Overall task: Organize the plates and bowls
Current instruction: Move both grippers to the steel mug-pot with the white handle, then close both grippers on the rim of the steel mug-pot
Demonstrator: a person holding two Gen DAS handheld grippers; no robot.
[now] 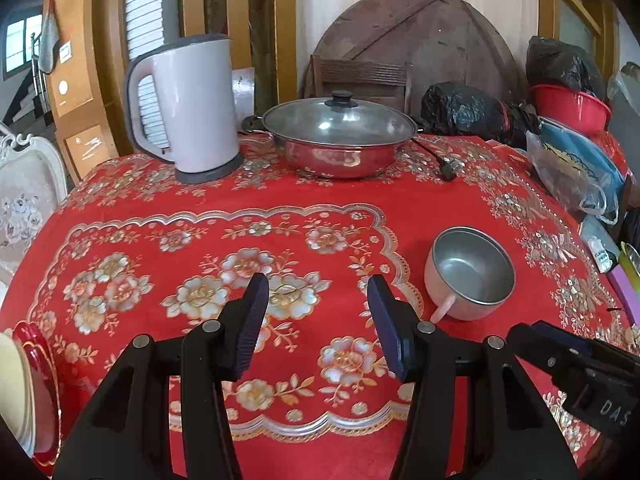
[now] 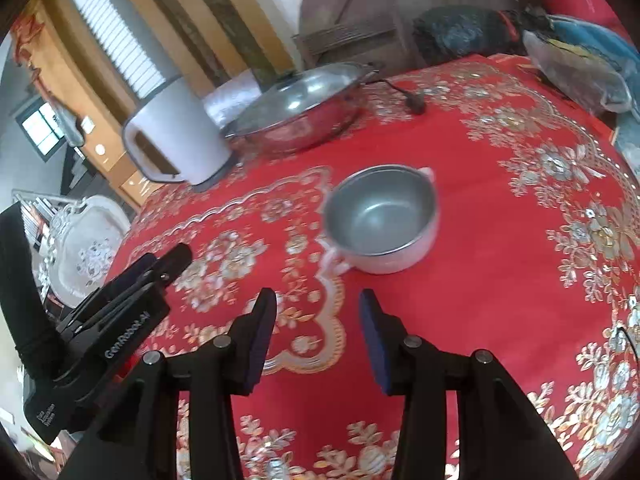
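Note:
A pink bowl with a metal inside and small side handles (image 1: pixel 469 273) stands upright and empty on the red flowered tablecloth (image 1: pixel 280 196); it also shows in the right wrist view (image 2: pixel 381 220). My left gripper (image 1: pixel 318 292) is open and empty, above the cloth to the left of the bowl. My right gripper (image 2: pixel 318 308) is open and empty, just short of the bowl; its body shows in the left wrist view (image 1: pixel 576 364). A red-rimmed plate (image 1: pixel 38 380) sits at the left edge, partly cut off.
A white electric kettle (image 1: pixel 188 108) and a steel pot with a glass lid (image 1: pixel 338 136) stand at the back of the table. A black plug (image 1: pixel 446 168) lies beside the pot. Bags and a red basin (image 1: pixel 572 108) crowd the right side. A white chair (image 1: pixel 24 200) stands at left.

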